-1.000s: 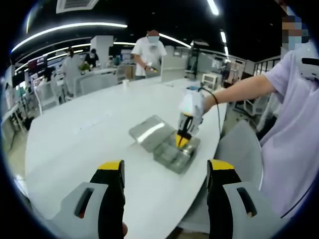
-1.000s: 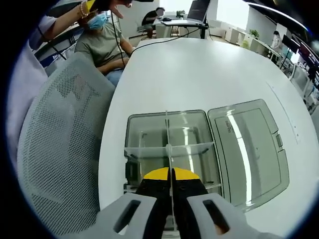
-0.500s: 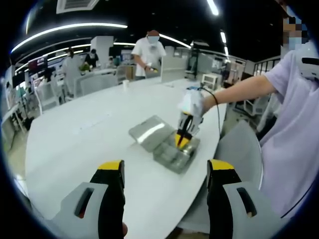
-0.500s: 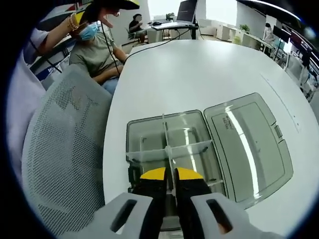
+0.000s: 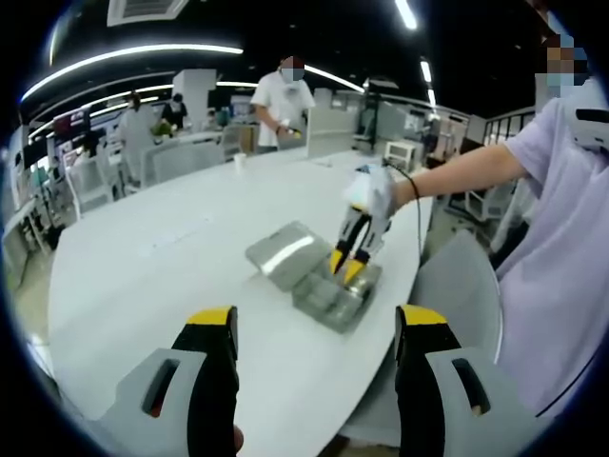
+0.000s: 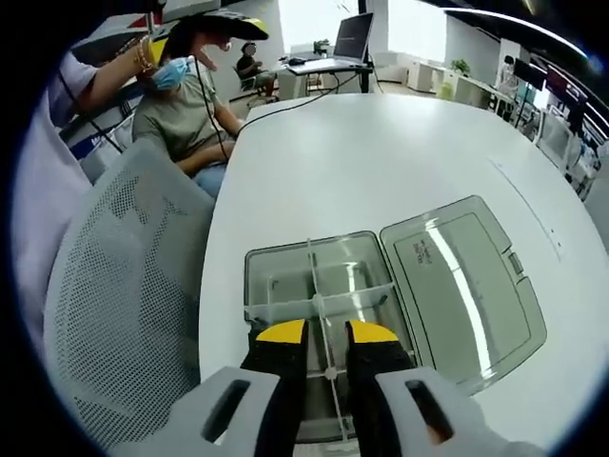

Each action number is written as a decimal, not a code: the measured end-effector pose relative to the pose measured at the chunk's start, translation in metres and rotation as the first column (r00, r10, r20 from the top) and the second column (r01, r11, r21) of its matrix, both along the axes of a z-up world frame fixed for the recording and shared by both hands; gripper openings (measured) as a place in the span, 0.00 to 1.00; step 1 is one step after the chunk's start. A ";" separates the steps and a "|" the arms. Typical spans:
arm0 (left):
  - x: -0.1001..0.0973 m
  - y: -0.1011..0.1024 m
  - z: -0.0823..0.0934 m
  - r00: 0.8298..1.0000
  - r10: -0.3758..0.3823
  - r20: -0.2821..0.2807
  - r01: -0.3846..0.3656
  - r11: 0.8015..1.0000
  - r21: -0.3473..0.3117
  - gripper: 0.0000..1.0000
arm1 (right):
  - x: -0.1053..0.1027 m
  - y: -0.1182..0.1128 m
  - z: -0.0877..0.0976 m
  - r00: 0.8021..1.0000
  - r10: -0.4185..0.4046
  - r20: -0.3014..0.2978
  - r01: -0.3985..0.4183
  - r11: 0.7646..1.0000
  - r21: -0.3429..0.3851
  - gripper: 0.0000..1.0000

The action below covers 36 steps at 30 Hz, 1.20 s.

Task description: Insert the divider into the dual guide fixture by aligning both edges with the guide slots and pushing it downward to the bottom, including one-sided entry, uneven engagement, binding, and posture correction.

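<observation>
Risen off the divider (image 6: 322, 303), right gripper (image 6: 324, 332) fingers now parted; left gripper (image 5: 319, 324) wide.

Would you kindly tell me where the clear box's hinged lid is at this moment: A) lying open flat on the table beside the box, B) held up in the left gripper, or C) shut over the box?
A: in the right gripper view the lid lies open flat on the white table beside the box, whose dividers stand exposed.

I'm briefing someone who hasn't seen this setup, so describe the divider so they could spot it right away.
On the white round table, near the edge by the mesh chair, sits a clear plastic box with its lid flipped open alongside. The divider is the thin clear strip standing upright down the box's middle, crossing a shorter clear partition, straight ahead of the right hand-held gripper.
</observation>
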<state>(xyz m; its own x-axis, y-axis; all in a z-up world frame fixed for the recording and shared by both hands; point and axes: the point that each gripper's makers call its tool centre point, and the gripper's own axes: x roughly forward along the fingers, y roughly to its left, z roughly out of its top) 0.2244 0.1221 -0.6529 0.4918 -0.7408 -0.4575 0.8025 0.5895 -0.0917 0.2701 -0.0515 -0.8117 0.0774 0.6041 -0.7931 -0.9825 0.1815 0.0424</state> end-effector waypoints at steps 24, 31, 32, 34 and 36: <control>-0.004 -0.003 -0.001 1.000 0.010 0.010 -0.010 1.000 -0.028 0.66 | 0.017 -0.058 0.111 0.919 -0.361 0.157 0.291 0.892 0.347 0.20; -0.008 -0.002 -0.001 1.000 0.021 0.015 -0.021 0.999 -0.039 0.66 | 0.004 -0.088 0.129 0.874 -0.456 0.169 0.361 0.841 0.404 0.22; -0.009 -0.002 -0.002 1.000 0.023 0.015 -0.023 0.999 -0.042 0.66 | -0.001 -0.092 0.132 0.865 -0.473 0.168 0.372 0.829 0.417 0.22; -0.012 -0.002 -0.003 0.999 0.030 0.014 -0.029 0.998 -0.048 0.67 | -0.007 -0.101 0.134 0.849 -0.498 0.177 0.392 0.818 0.421 0.23; -0.013 -0.002 -0.004 0.999 0.036 0.014 -0.035 0.998 -0.052 0.67 | -0.013 -0.109 0.136 0.833 -0.527 0.169 0.416 0.797 0.437 0.23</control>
